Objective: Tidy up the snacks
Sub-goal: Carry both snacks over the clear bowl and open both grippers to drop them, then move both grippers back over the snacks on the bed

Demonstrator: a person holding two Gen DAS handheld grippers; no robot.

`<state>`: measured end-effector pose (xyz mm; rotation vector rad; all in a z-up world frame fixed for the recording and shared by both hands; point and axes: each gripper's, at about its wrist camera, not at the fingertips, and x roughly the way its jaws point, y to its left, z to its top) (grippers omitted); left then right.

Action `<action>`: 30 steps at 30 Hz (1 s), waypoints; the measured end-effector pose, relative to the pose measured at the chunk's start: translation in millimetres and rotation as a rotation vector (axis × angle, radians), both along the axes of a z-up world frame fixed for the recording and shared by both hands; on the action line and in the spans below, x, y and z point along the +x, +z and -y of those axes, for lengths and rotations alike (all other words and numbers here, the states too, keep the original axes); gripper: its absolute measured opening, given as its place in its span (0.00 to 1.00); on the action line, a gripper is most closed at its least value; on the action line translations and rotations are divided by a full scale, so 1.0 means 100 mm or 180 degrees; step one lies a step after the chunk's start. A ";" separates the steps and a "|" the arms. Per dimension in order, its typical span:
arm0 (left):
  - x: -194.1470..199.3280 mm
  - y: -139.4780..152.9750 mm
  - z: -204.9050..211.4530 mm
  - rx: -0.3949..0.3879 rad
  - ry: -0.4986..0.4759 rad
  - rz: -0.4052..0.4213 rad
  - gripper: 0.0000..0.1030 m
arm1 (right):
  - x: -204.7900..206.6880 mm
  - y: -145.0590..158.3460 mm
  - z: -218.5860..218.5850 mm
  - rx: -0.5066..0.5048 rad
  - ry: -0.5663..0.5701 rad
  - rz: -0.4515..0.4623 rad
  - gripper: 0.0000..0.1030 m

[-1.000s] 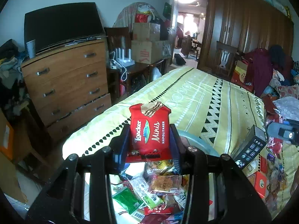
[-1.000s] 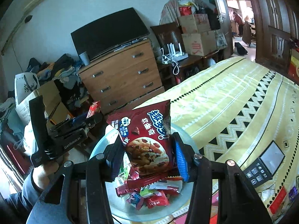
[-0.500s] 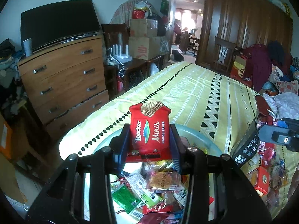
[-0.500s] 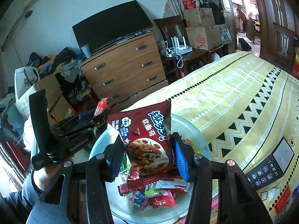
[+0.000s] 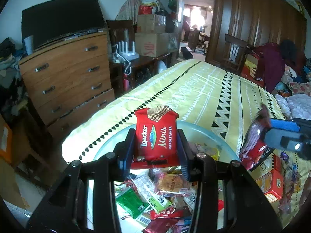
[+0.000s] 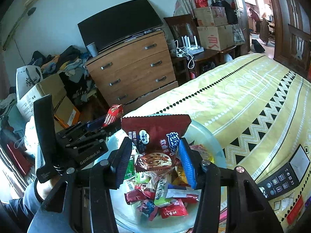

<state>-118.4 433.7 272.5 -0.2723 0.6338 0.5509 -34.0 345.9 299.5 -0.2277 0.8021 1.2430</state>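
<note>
My left gripper (image 5: 156, 151) is shut on a red Loacker Minis wafer pack (image 5: 156, 134) and holds it upright over a pale glass bowl (image 5: 206, 134) full of small snack packets (image 5: 165, 190). My right gripper (image 6: 153, 161) has its jaws spread apart. A dark red cookie bag (image 6: 155, 137) sits loosely between them, tilted, just above the bowl (image 6: 210, 136) and its packets (image 6: 161, 196). The left gripper also shows in the right wrist view (image 6: 108, 120), to the left. The right gripper also shows in the left wrist view (image 5: 266, 130), at the right edge.
The bowl sits on a yellow patterned bedspread (image 5: 204, 89). A black remote (image 6: 281, 176), red snack boxes (image 5: 272, 184) and loose packets lie on the bed to the right. A wooden dresser (image 6: 132, 68) with a TV stands beyond the bed's left edge.
My right gripper's jaws have opened and the cookie bag has slipped lower and tilted between them. Both grippers have come a little closer over the bowl. The left still holds the wafer pack.
</note>
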 end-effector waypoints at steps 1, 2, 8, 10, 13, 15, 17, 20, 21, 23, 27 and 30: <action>0.00 -0.01 -0.01 -0.0010 0.0023 -0.0024 0.52 | -0.01 -0.01 -0.01 -0.0020 -0.0002 0.0027 0.53; -0.01 -0.02 -0.02 0.0000 0.0053 -0.0043 0.70 | -0.02 -0.01 -0.01 -0.0022 -0.0038 0.0068 0.55; -0.12 0.00 0.16 0.0167 0.0117 0.0033 0.85 | -0.05 -0.03 0.30 0.0242 -0.0127 -0.0092 0.69; -0.14 0.02 0.32 0.0233 0.0035 0.0084 0.85 | -0.16 -0.16 0.68 0.0330 -0.0150 -0.0079 0.69; -0.13 0.03 0.76 0.0322 -0.0332 0.0152 0.85 | -0.24 -0.54 1.33 0.0325 -0.0422 -0.0133 0.69; -0.13 0.03 1.11 0.0362 -0.0625 0.0218 0.87 | -0.26 -0.93 1.90 0.0181 -0.0730 -0.0249 0.69; -0.08 -0.01 1.54 0.0354 -0.0934 0.0261 0.92 | -0.20 -1.32 2.53 0.0071 -0.1083 -0.0515 0.69; 0.06 -0.12 2.25 0.0264 -0.1527 0.0233 0.92 | -0.07 -1.80 3.66 -0.0053 -0.1795 -0.0821 0.69; 0.09 -0.14 2.40 0.0247 -0.1648 0.0226 0.92 | -0.04 -1.91 4.05 -0.0065 -0.2046 -0.0880 0.69; 0.15 -0.22 2.79 0.0220 -0.1961 0.0196 0.92 | 0.04 -2.05 4.78 -0.0020 -0.2491 -0.1005 0.69; 0.30 -0.42 3.39 0.0218 -0.2446 0.0038 0.92 | 0.34 -2.21 6.05 -0.0101 -0.3298 -0.0921 0.68; 0.49 -0.61 3.69 0.0185 -0.2633 -0.0177 0.92 | 0.67 -2.32 6.77 -0.0130 -0.3767 -0.0877 0.68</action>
